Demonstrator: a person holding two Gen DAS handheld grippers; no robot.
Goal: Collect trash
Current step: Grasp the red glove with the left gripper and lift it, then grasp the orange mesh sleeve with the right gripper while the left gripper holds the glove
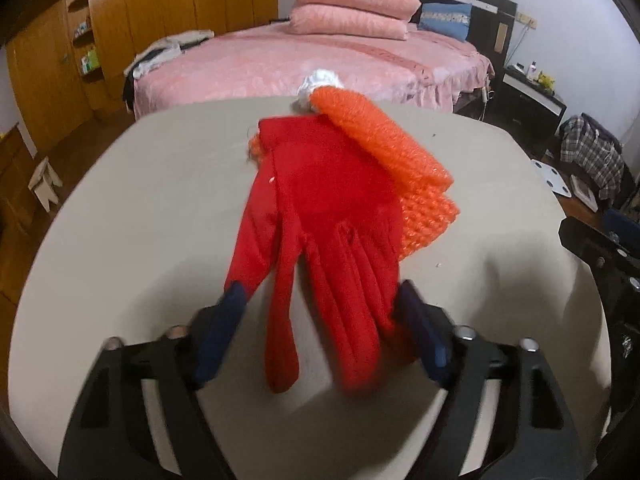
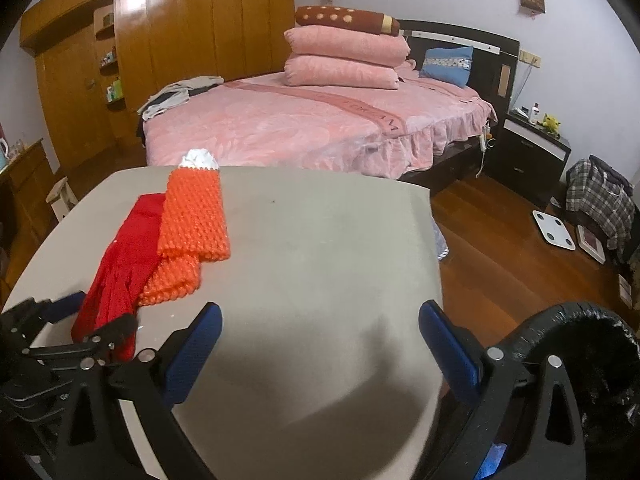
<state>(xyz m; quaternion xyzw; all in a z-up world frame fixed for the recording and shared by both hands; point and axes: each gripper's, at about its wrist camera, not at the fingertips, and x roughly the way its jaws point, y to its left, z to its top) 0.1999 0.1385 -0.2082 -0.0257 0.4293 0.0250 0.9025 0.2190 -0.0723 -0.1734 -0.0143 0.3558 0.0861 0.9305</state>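
A red glove (image 1: 320,216) lies on the grey table (image 1: 140,208), fingers toward me. An orange foam net sleeve (image 1: 384,148) lies across its cuff, and a crumpled white paper ball (image 1: 320,82) sits behind at the far edge. My left gripper (image 1: 320,304) is open, its blue pads on either side of the glove's fingers. My right gripper (image 2: 320,320) is open and empty over bare table, right of the glove (image 2: 120,256), the sleeve (image 2: 196,216) and the paper ball (image 2: 199,159). The left gripper (image 2: 100,312) shows at the glove's tips.
A bin lined with a black bag (image 2: 584,360) stands at the table's right side. A pink bed (image 2: 312,120) lies beyond the table. A white scale (image 2: 554,230) and a plaid bag (image 2: 600,196) are on the wooden floor at right.
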